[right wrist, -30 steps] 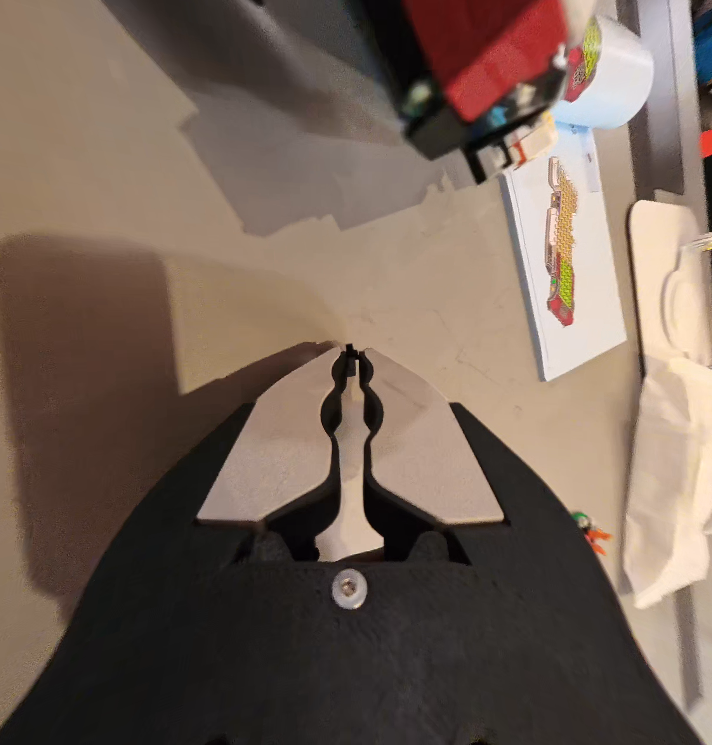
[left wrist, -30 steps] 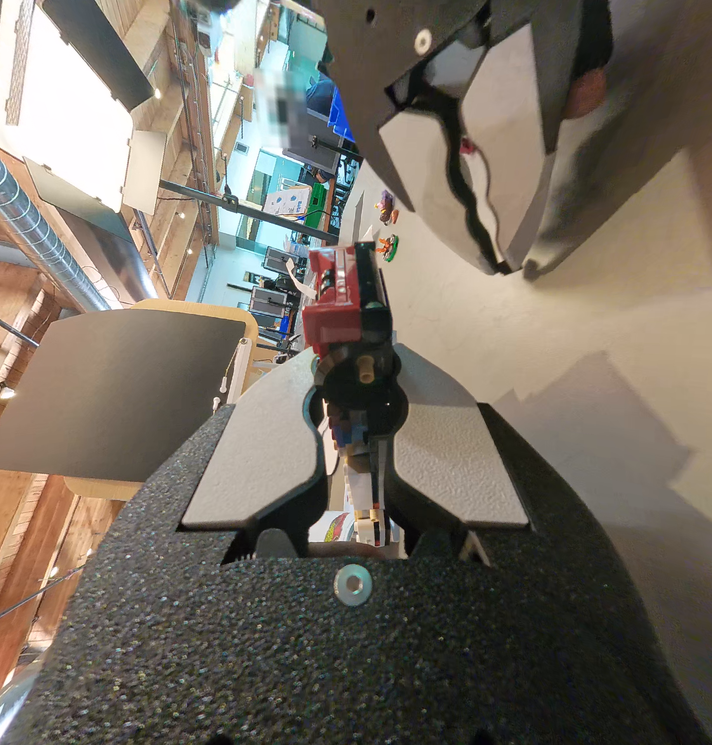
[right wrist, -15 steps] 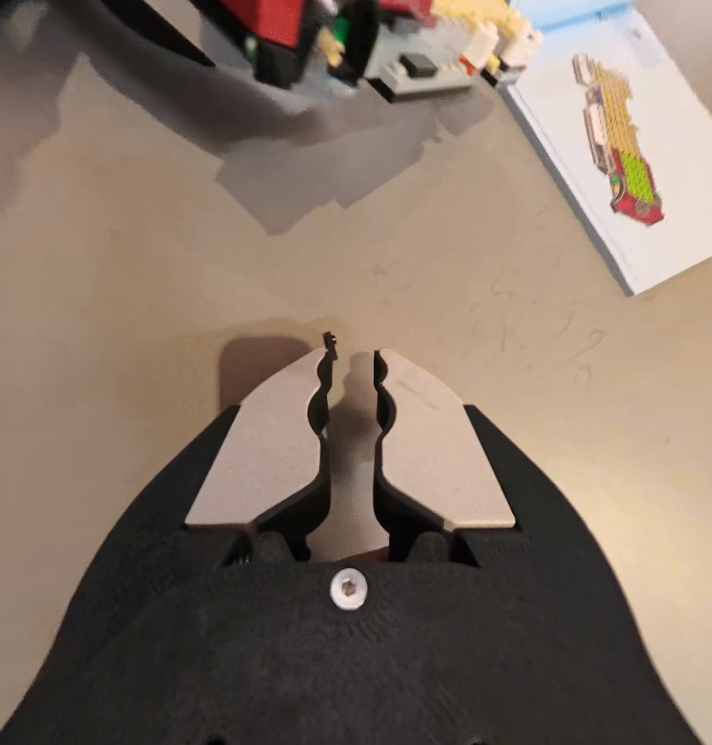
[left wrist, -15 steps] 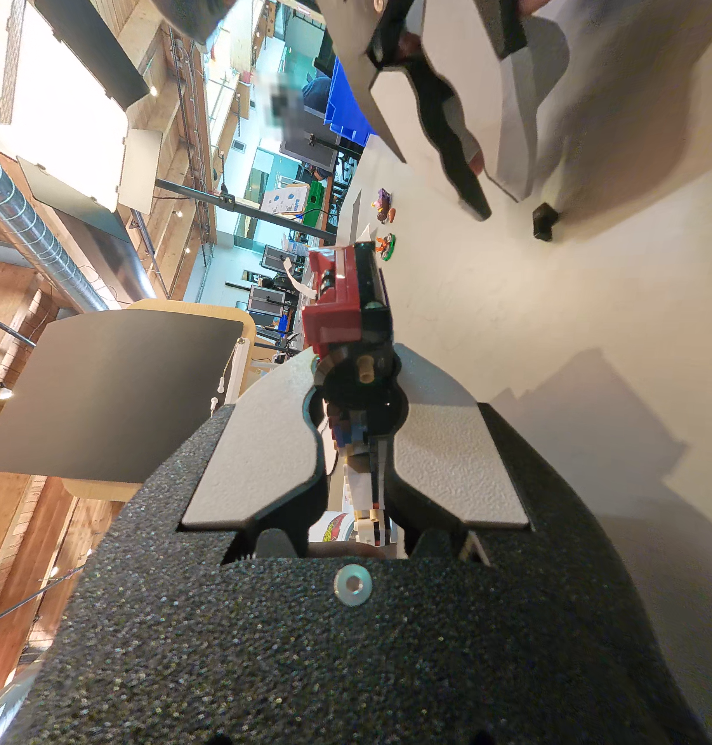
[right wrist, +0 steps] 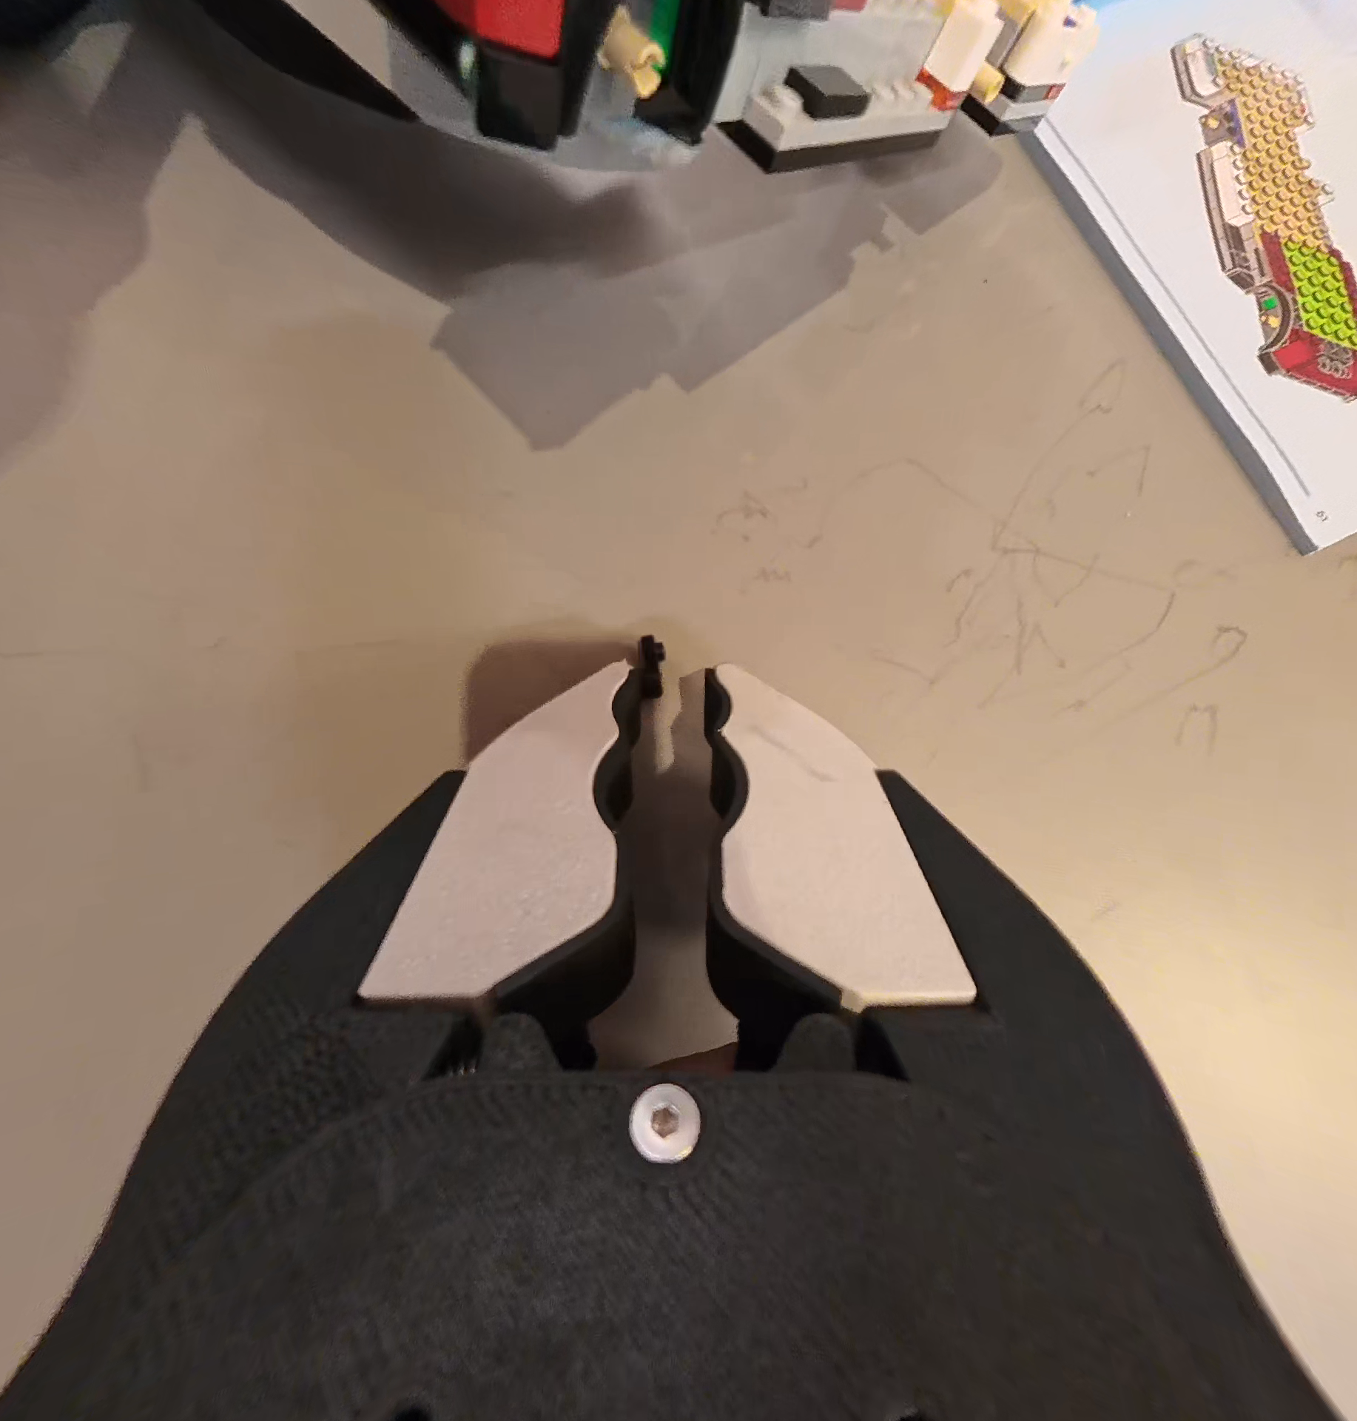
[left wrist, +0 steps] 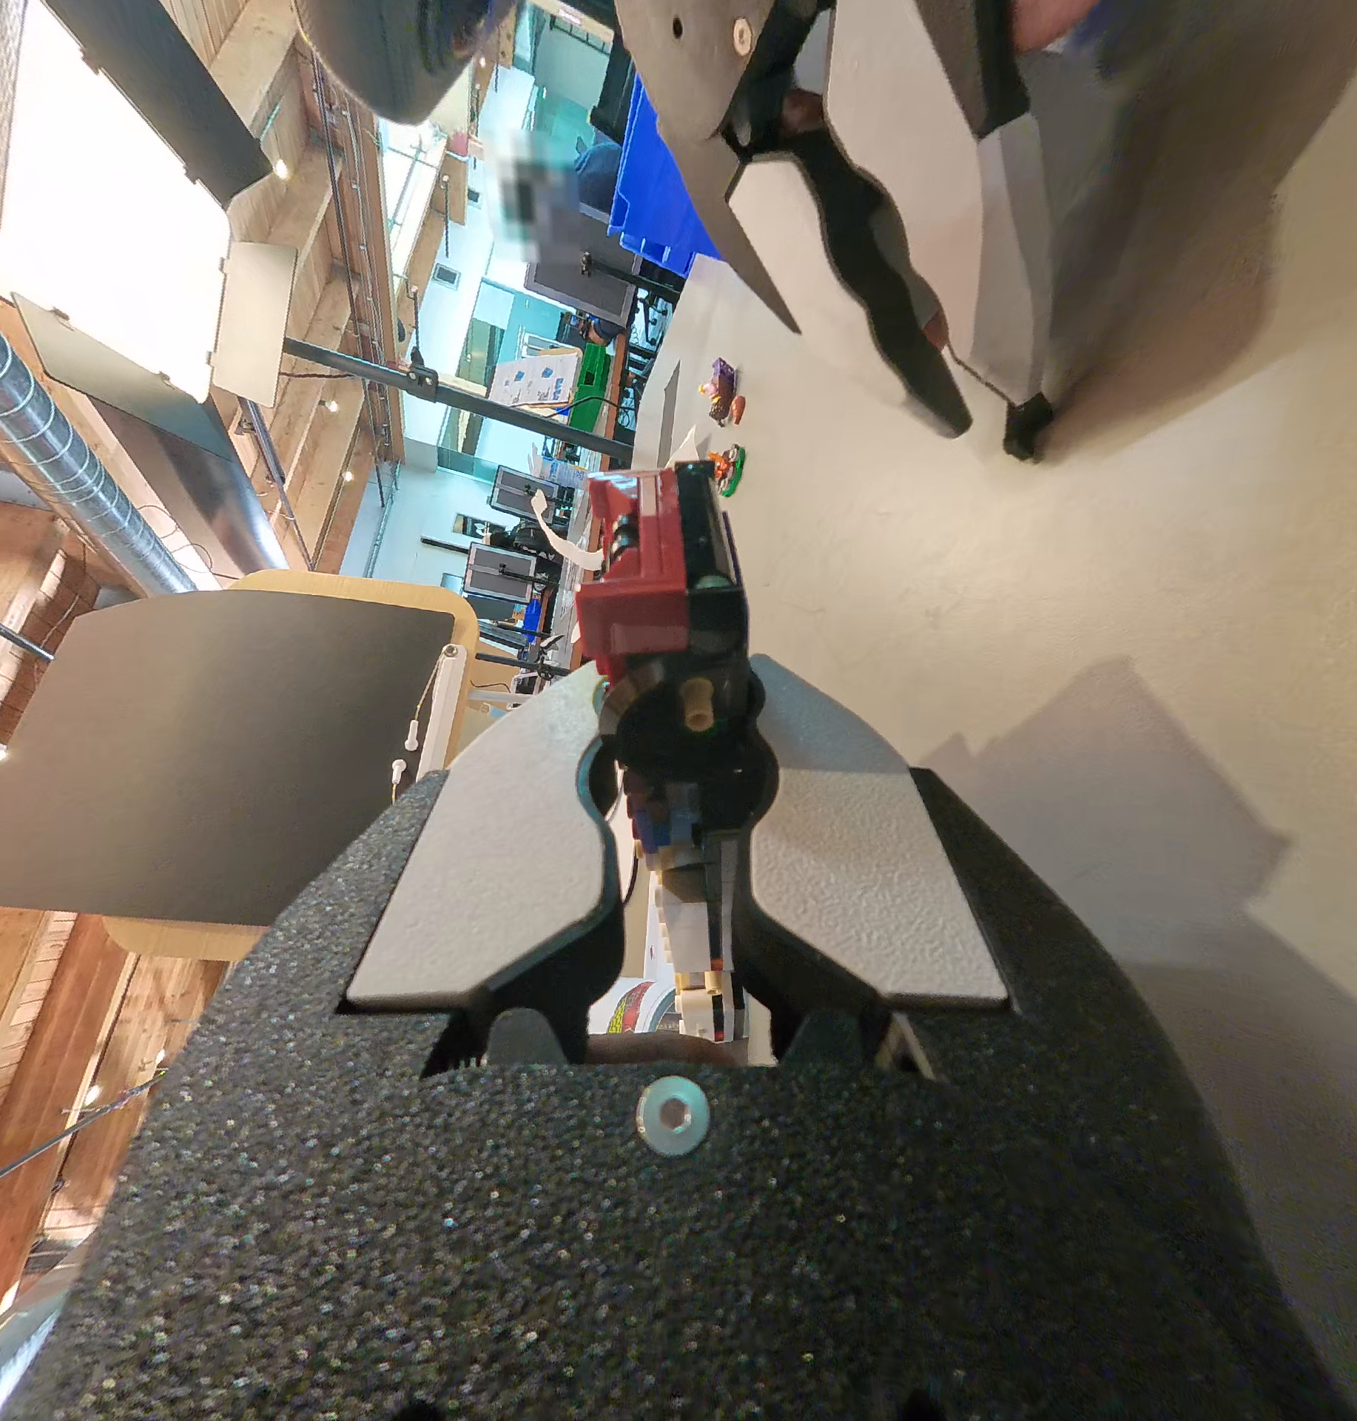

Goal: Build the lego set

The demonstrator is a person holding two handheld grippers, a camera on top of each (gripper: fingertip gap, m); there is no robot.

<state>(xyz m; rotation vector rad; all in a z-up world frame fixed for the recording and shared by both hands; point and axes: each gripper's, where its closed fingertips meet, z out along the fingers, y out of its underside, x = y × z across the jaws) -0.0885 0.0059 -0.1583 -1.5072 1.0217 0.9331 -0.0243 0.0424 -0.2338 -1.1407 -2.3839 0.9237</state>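
My left gripper [left wrist: 679, 692] is shut on a brick-built model [left wrist: 645, 584], red and black at the front with white and blue bricks behind. It holds the model on its side above the beige table [left wrist: 967, 653]. My right gripper [right wrist: 668, 673] is open, tips down at the table [right wrist: 276, 538]. A small black brick piece [right wrist: 650, 665] stands against its left fingertip, with a gap to the right pad. In the left wrist view the right gripper [left wrist: 990, 407] is at the top, with the piece [left wrist: 1027, 430] on the table beside its tip. The model [right wrist: 522, 46] is at the top of the right wrist view.
An open instruction booklet [right wrist: 1198, 269] lies on the table to the right. Two small brick figures [left wrist: 725, 400] [left wrist: 731, 463] stand farther off on the table. A person's hand [left wrist: 1044, 23] holds the right gripper. The table bears pen scribbles [right wrist: 1044, 554]. Across from one pair of fingers to the other is roughly 11 cm.
My right gripper was shut on the small black piece, then opened and let it go onto the table. The jaws have since come down around it. My left gripper has kept still with the model.
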